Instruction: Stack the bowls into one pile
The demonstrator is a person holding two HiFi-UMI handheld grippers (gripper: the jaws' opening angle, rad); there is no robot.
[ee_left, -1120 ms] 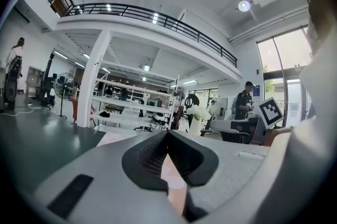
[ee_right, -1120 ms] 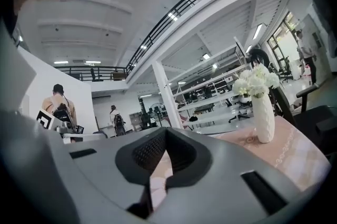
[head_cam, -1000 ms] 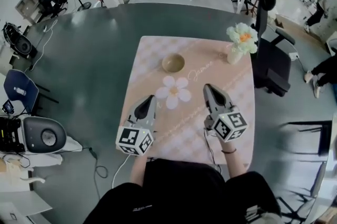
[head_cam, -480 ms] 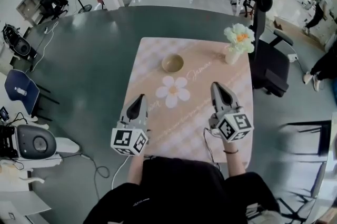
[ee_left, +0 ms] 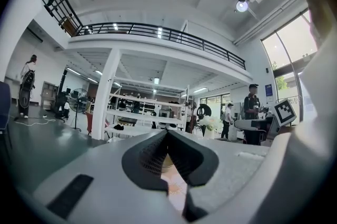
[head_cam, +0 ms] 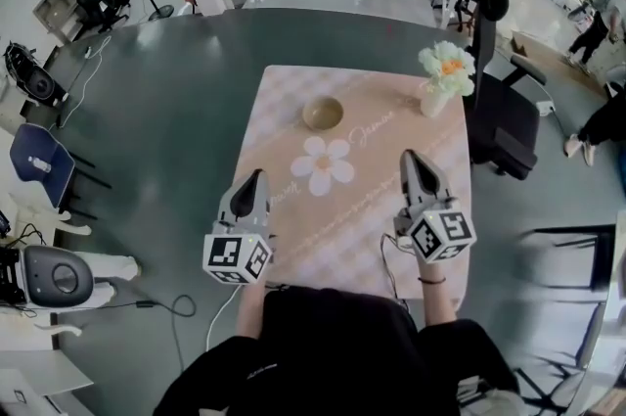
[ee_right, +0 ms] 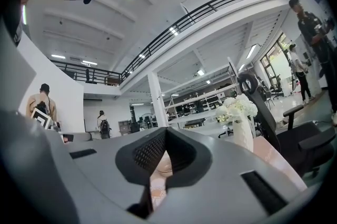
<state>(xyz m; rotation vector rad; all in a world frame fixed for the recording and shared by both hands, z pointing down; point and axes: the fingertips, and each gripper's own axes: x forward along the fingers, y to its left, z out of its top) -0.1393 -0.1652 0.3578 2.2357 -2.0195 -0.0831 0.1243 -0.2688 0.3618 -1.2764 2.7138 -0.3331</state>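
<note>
Bowl [head_cam: 322,114] sits at 12 o'clock on the cloth [head_cam: 290,101], well apart from both grippers; whether others nest inside cannot be told. Left gripper [head_cam: 256,179], at 7 o'clock, and right gripper [head_cam: 411,160], at 5 o'clock, are clenched on nothing. The bowl looks stiff, light and probably breakable; pinching the rim seems surest.

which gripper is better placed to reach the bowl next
Left, marginally. The left gripper and right gripper are both shut, empty, about equally far from the bowl, but the vase stands on the right side.
</note>
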